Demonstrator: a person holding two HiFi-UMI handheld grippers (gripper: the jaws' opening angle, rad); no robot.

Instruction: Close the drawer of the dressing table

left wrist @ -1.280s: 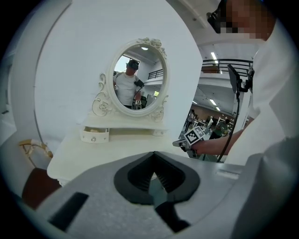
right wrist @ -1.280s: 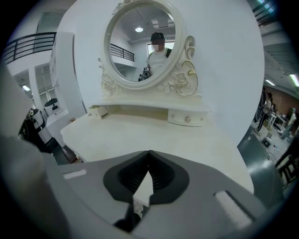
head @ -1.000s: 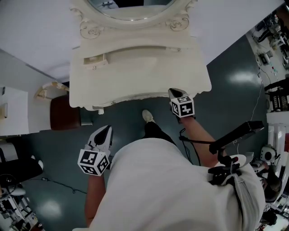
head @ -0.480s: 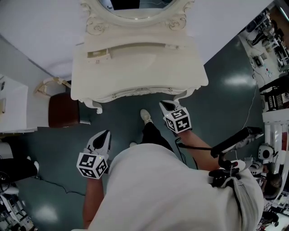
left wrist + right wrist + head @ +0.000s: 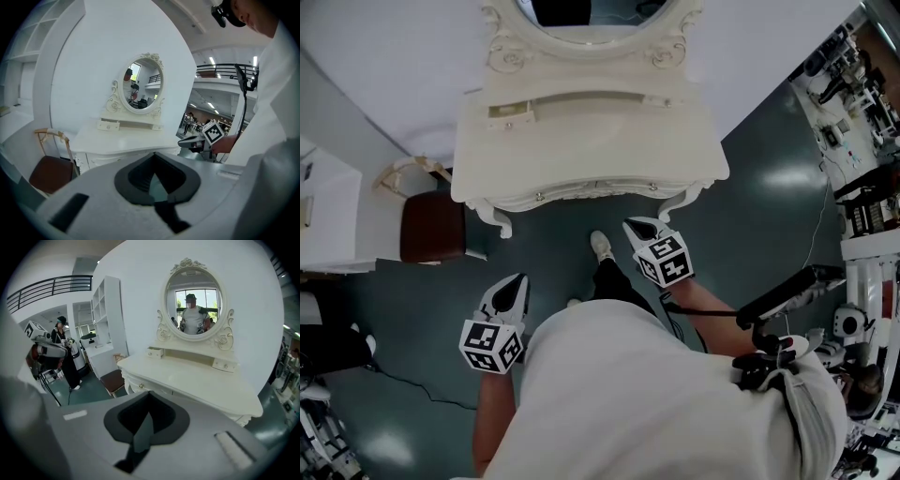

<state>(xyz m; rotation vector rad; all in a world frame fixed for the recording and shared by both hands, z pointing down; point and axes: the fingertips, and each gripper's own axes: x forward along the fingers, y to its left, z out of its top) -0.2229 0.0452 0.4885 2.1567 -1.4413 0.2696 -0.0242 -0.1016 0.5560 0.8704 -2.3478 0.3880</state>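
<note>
Seen from overhead, a white ornate dressing table (image 5: 581,141) with a carved oval mirror (image 5: 591,14) fills the upper middle of the frame, standing against a pale wall on a dark teal floor (image 5: 769,187). The drawer (image 5: 595,193) sits in the curved front apron along the table's lower edge. It is marked by two small round knobs, and its long axis runs left to right across the picture. It looks flush with the apron, so it appears to be pushed fully in already. The right gripper (image 5: 636,225), white with a marker cube, sits just below the right end of that front edge, near it but not touching, and points up and left towards it. Its own view shows its jaws closed together with nothing between them, and the apron with one knob (image 5: 141,386) just beyond. The left gripper (image 5: 517,279) hangs lower and further left, well apart from the table, over bare floor. Its jaws also look closed and empty in its own view. A brown padded stool (image 5: 431,228) stands at the table's left corner, and the person's pale shoe (image 5: 601,246) is between the two grippers. The right gripper is clearly the nearer one. Any further push on the drawer would go straight up the frame, square to the drawer's long front, though little seems left to do.
</note>
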